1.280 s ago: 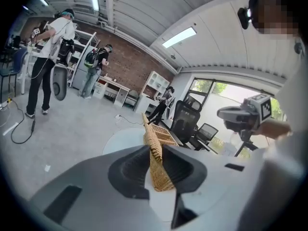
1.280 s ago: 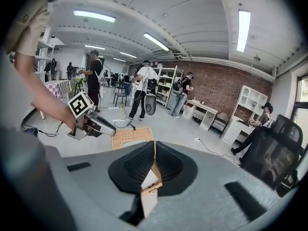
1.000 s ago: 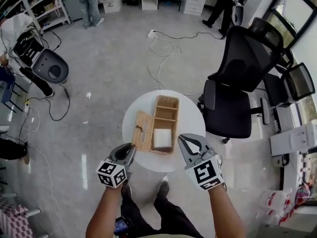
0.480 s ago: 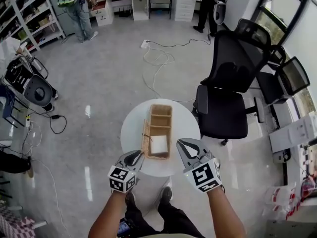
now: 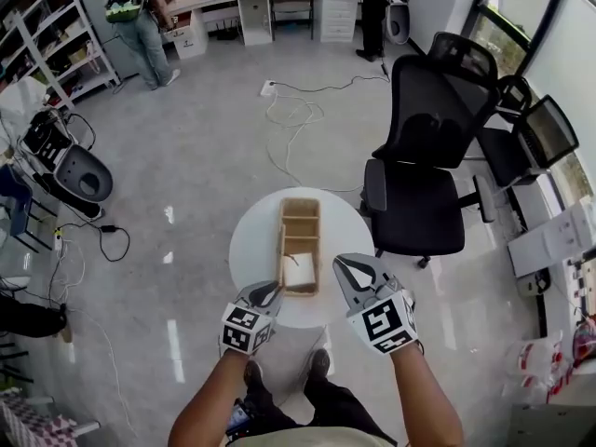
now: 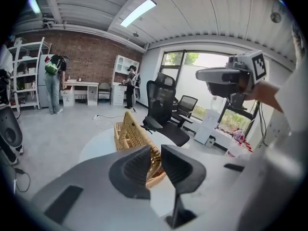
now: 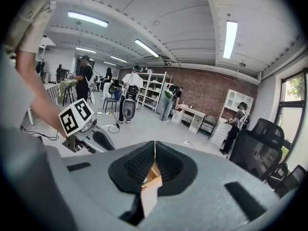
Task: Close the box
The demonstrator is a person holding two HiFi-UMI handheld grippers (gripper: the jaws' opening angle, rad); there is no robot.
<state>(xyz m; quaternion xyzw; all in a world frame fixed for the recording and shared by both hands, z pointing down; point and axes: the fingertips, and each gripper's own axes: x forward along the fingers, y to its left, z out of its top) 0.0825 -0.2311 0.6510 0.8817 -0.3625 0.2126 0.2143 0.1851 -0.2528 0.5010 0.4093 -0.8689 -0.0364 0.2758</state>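
A wicker box [image 5: 300,222] with several compartments stands on the round white table [image 5: 251,240]. A white block [image 5: 300,270] fills its nearest compartment. The wicker lid [image 5: 280,250] stands upright on edge along the box's left side. My left gripper [image 5: 272,291] is at the lid's near end. In the left gripper view the lid [image 6: 132,134] runs into the narrow gap of that gripper [image 6: 156,165], which is shut on it. My right gripper [image 5: 343,264] hovers just right of the box's near corner. Its tips [image 7: 154,146] meet, shut on nothing.
A black office chair [image 5: 428,156] stands close to the table's right side, with more chairs behind it. Loose cables [image 5: 293,119] lie on the floor beyond the table. People stand by desks and shelves at the far wall. My feet are under the table's near edge.
The lid has swung up from lying flat at the box's left to standing on edge against the box. My left gripper moved right with it. The right gripper barely moved.
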